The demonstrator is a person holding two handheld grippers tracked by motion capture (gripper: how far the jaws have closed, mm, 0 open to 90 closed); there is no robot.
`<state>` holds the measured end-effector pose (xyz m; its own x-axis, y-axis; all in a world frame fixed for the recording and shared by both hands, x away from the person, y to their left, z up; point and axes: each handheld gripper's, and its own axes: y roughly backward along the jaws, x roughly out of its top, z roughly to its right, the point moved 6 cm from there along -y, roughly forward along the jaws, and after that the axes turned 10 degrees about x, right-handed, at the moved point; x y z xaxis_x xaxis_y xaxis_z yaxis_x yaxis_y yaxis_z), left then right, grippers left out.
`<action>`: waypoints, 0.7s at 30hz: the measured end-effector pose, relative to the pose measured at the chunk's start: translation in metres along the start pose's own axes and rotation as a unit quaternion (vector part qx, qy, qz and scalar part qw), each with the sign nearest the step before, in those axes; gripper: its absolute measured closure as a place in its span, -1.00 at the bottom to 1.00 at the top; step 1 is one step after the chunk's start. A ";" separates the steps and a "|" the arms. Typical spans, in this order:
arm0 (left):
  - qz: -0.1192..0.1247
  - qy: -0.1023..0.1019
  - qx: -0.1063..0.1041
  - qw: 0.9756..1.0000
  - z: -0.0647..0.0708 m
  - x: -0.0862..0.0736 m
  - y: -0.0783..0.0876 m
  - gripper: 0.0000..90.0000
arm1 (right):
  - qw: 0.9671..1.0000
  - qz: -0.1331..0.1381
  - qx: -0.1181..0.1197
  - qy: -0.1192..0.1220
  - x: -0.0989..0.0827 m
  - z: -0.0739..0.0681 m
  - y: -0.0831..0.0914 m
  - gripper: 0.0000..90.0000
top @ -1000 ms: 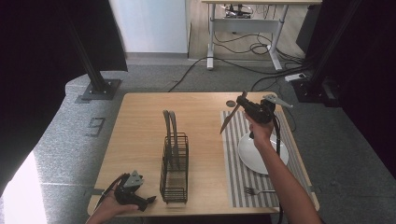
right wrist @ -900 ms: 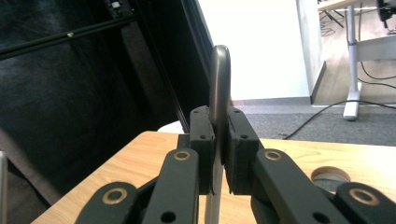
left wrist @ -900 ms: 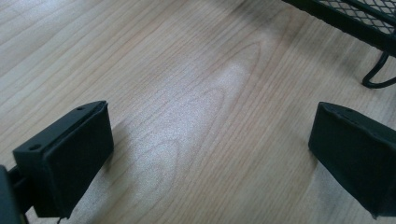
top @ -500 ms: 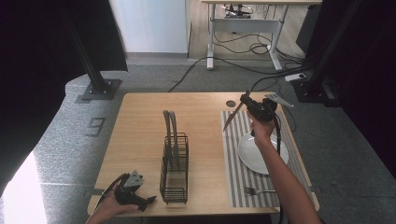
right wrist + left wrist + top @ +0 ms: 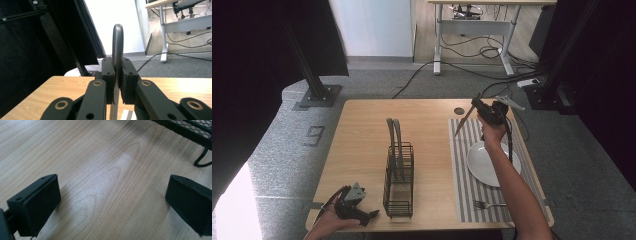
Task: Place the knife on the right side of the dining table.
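Observation:
My right gripper hovers over the far right of the table, shut on a metal table knife that slants down and to the left over the striped placemat. In the right gripper view the knife stands clamped between the pads of my right gripper, its rounded end sticking up. My left gripper rests at the table's near left corner, beside the black wire rack. Its jaws are wide open over bare wood, as the left gripper view shows my left gripper.
The rack holds two grey utensils standing upright. A white plate lies on the placemat, with a fork near the front edge. A round cable hole sits near the table's far edge. A corner of the rack lies just ahead of the left jaws.
The right hand with the knife has shifted slightly toward the table's far edge. The left gripper has stayed where it was.

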<state>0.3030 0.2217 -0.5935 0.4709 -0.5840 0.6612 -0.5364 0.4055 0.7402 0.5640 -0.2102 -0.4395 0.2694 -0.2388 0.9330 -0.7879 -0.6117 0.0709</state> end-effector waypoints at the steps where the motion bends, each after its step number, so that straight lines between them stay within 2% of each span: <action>1: 0.000 0.000 0.000 1.000 0.000 0.000 0.000 -1.00 | 1.000 0.001 -0.002 0.000 0.000 0.001 -0.001 0.85; 7: 0.000 0.000 0.000 1.000 0.000 0.000 0.000 -1.00 | 1.000 0.005 -0.015 0.012 0.003 0.004 -0.004 0.85; 13: 0.000 0.000 0.000 1.000 0.000 0.000 0.000 -1.00 | 1.000 0.005 -0.021 0.002 -0.001 0.010 -0.008 0.85; 17: 0.000 0.000 0.000 1.000 0.000 0.000 0.000 -1.00 | 0.999 0.004 -0.031 0.008 -0.004 0.013 -0.009 0.85; 21: 0.000 0.000 0.000 1.000 0.000 0.000 0.000 -1.00 | 0.999 0.003 -0.034 0.002 -0.006 0.017 -0.010 0.85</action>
<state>0.3029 0.2217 -0.5935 0.4710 -0.5840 0.6611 -0.5365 0.4053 0.7402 0.5792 -0.2155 -0.4517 0.2627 -0.2384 0.9350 -0.8247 -0.5585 0.0894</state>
